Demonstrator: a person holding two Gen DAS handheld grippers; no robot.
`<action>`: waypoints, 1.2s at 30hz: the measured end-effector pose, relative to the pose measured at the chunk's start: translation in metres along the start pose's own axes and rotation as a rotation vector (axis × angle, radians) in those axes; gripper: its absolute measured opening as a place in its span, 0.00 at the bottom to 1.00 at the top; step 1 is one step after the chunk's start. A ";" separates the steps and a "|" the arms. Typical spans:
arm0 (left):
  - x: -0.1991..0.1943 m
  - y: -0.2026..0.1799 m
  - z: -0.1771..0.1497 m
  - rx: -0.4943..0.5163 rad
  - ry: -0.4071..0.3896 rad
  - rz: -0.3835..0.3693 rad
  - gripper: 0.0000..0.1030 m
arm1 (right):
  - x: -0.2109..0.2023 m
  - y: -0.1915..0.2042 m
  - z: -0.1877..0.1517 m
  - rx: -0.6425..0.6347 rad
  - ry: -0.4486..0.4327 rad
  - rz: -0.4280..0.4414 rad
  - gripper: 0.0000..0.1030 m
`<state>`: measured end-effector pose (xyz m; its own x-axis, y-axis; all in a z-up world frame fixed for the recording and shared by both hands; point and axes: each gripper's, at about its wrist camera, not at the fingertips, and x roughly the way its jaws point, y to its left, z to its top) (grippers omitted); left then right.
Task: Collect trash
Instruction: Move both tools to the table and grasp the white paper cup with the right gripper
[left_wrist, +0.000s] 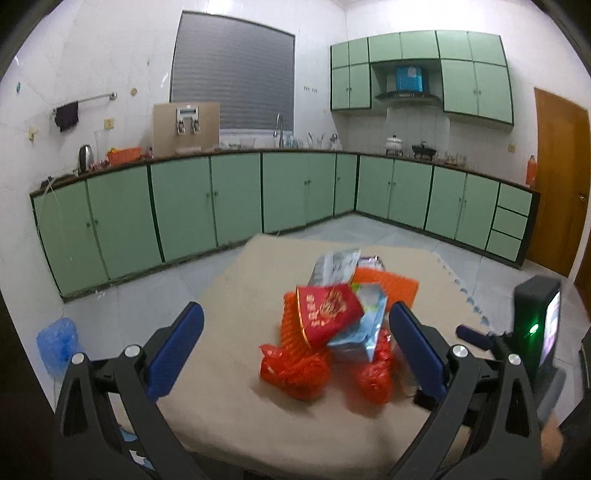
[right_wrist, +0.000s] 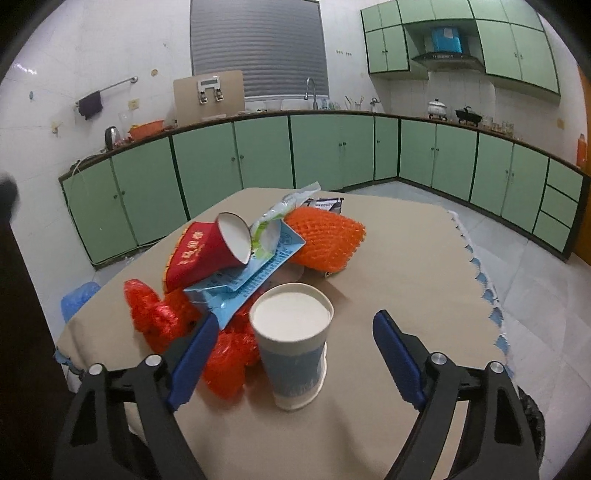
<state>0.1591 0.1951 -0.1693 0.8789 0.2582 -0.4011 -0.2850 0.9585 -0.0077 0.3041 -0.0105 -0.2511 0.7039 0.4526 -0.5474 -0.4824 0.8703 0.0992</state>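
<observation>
A pile of trash lies on the beige table: a red paper cup on its side, a blue wrapper, an orange foam net and red mesh bags. My left gripper is open, close in front of the pile and touching nothing. In the right wrist view, a white and blue paper cup stands upright between the fingers of my open right gripper, with a gap on each side. Behind it lie the red cup, the wrapper and the net.
The right gripper's black housing with a green light is at the right edge of the left wrist view. A blue plastic bag lies on the floor left of the table. Green cabinets line the walls, and a wooden door is at the right.
</observation>
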 end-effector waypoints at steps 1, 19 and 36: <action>0.005 0.001 -0.003 -0.002 0.003 0.002 0.94 | 0.004 -0.002 -0.001 0.004 0.009 0.004 0.81; 0.082 -0.004 -0.049 0.030 0.094 -0.066 0.79 | 0.025 -0.013 -0.009 -0.019 0.046 0.048 0.41; 0.133 -0.012 -0.047 -0.019 0.197 -0.124 0.29 | 0.012 -0.021 0.000 -0.051 -0.036 0.036 0.41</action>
<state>0.2612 0.2124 -0.2660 0.8168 0.1083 -0.5667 -0.1886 0.9784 -0.0848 0.3227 -0.0235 -0.2597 0.7037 0.4905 -0.5140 -0.5328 0.8429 0.0750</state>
